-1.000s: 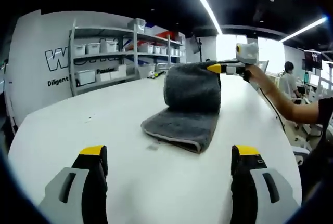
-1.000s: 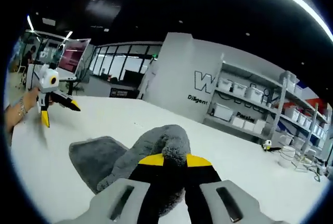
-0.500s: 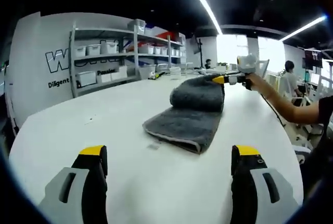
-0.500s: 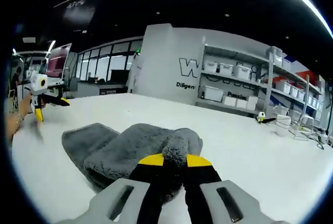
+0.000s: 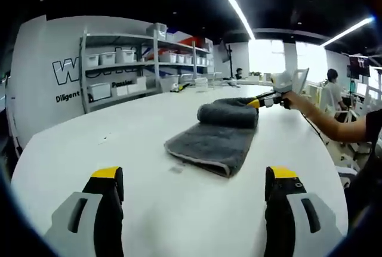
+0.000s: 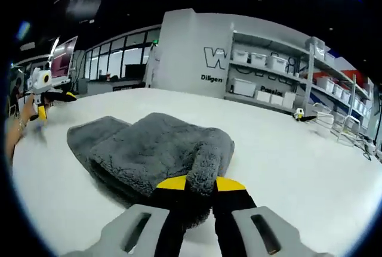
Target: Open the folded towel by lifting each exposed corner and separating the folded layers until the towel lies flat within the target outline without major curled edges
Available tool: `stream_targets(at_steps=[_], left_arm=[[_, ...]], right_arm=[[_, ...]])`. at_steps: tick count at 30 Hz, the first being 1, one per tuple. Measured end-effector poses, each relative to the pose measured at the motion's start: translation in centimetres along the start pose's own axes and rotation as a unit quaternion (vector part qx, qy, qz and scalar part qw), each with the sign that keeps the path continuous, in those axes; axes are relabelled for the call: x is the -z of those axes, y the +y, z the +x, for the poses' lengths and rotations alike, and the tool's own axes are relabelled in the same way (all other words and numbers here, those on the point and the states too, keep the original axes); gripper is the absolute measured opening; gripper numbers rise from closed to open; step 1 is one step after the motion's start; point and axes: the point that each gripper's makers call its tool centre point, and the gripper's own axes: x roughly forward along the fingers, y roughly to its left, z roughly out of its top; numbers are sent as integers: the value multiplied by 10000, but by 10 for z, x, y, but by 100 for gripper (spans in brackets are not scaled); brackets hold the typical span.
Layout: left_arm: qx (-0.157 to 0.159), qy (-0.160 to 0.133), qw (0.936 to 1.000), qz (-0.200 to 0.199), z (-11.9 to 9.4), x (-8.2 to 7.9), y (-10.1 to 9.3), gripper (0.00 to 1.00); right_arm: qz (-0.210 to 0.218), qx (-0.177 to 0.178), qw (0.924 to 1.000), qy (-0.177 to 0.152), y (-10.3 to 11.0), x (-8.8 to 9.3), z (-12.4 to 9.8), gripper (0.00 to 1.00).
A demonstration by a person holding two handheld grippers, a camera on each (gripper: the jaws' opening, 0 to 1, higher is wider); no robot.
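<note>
A grey towel (image 5: pixel 218 135) lies on the white table (image 5: pixel 119 144), its far part rolled over into a low hump. In the left gripper view my left gripper (image 5: pixel 194 185) is open, well short of the towel, with nothing between its jaws. My right gripper (image 5: pixel 258 102) shows at the towel's far end, held by a hand. In the right gripper view my right gripper (image 6: pixel 200 183) is shut on the towel (image 6: pixel 149 149), pinching a raised fold of its top layer low over the table. My left gripper (image 6: pixel 45 90) shows at the far left.
Metal shelves (image 5: pixel 128 66) with white bins stand along the wall behind the table. A person (image 5: pixel 329 90) sits at the far right. The table's right edge (image 5: pixel 322 149) runs close to the towel; bare tabletop spreads to the left.
My right gripper has lowered the towel's held layer from a tall upright fold down to a low hump near the table, moving away from me. My left gripper has stayed still.
</note>
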Motion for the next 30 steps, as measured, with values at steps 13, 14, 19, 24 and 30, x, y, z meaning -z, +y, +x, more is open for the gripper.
stream_targets(at_steps=[13, 14, 19, 24, 30], left_arm=[[-52, -10, 10000, -50, -1, 0, 1, 97], [-67, -5, 10000, -63, -1, 0, 1, 97], [-95, 25, 9999, -114, -1, 2, 4, 97], [-166, 62, 9995, -262, -2, 5, 7, 96], [-101, 89, 9994, -307, 0, 3, 0, 97]], right_arm=[[-202, 235, 9995, 106, -10, 2, -11, 38], [-203, 237, 9995, 102, -11, 0, -14, 39], [-210, 267, 9993, -122, -15, -12, -27, 53], [-157, -180, 9992, -315, 0, -23, -37, 70], [-586, -790, 9951, -78, 31, -13, -50, 97]])
